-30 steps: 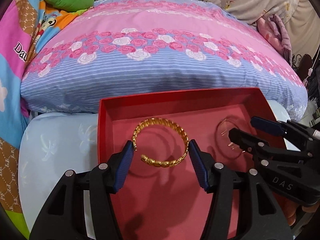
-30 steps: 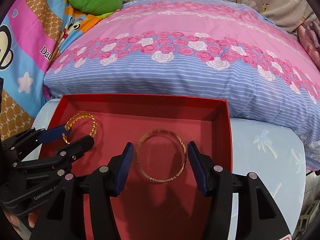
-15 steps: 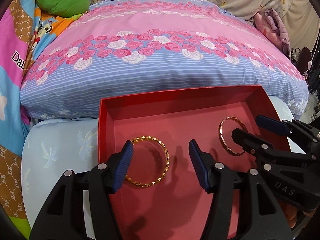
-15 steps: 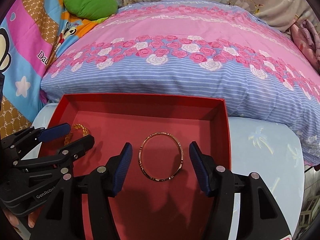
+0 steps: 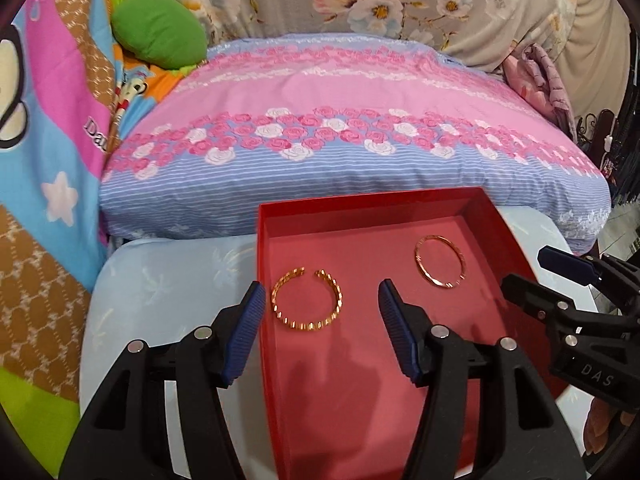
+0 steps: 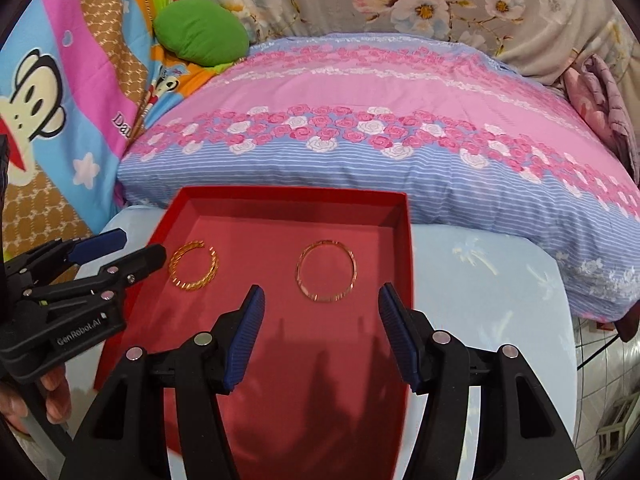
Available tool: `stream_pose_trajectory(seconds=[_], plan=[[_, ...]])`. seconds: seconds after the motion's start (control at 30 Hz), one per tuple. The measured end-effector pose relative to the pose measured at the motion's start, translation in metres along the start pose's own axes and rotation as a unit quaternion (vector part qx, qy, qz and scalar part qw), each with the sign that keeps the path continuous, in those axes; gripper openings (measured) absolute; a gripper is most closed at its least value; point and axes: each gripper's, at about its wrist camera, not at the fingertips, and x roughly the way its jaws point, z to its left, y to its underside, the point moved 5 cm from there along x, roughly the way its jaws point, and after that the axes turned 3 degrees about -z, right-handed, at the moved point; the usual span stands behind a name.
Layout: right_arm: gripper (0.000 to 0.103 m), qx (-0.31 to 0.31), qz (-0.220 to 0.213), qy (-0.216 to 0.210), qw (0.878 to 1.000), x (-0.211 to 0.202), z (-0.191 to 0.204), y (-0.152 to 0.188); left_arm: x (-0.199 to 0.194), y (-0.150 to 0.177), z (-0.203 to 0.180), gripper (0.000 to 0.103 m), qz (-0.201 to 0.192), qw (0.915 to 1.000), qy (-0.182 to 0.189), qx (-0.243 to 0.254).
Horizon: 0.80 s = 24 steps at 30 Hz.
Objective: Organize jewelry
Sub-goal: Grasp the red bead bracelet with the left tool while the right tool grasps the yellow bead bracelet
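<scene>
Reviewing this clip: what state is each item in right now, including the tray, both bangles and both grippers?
Red tray: uncovered, holding two bangles.
Twisted gold cuff bangle: lying flat in the tray, gap facing away, ungripped.
Thin closed bangle: lying flat in the tray, apart from the cuff, ungripped.
Left gripper: open, fingers empty, above the tray's left edge.
Right gripper: open, fingers empty, short of the thin bangle.

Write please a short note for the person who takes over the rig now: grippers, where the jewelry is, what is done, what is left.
Left gripper: open, empty, above the red box.
Right gripper: open, empty, also above it.
Twisted gold cuff lies flat on the box's left side; thin gold bangle lies flat on its right, apart from the cuff.
Done: both pieces are in the box.
Left: no other jewelry is in view.
</scene>
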Motion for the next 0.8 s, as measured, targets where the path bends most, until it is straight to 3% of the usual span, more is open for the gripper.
stream_pose_trajectory(seconds=[0.17,0.4,0.8], plan=[[0.058,-0.006,-0.013,0.004,1.000,-0.045,0.001,0.034,-0.047,0.030,-0.001,0.058,-0.013,0.9999,-0.003,0.000],[0.058,-0.005,-0.011,0.012,1.000,-0.091,0.005,0.092,-0.097,0.099,0.004,0.059,-0.006,0.9997,-0.019,-0.013],[0.058,-0.014,0.018,0.031,0.999,-0.129,0.025,0.195,-0.111,0.199,0.030,0.059,0.042,0.9942,-0.057,-0.081]])
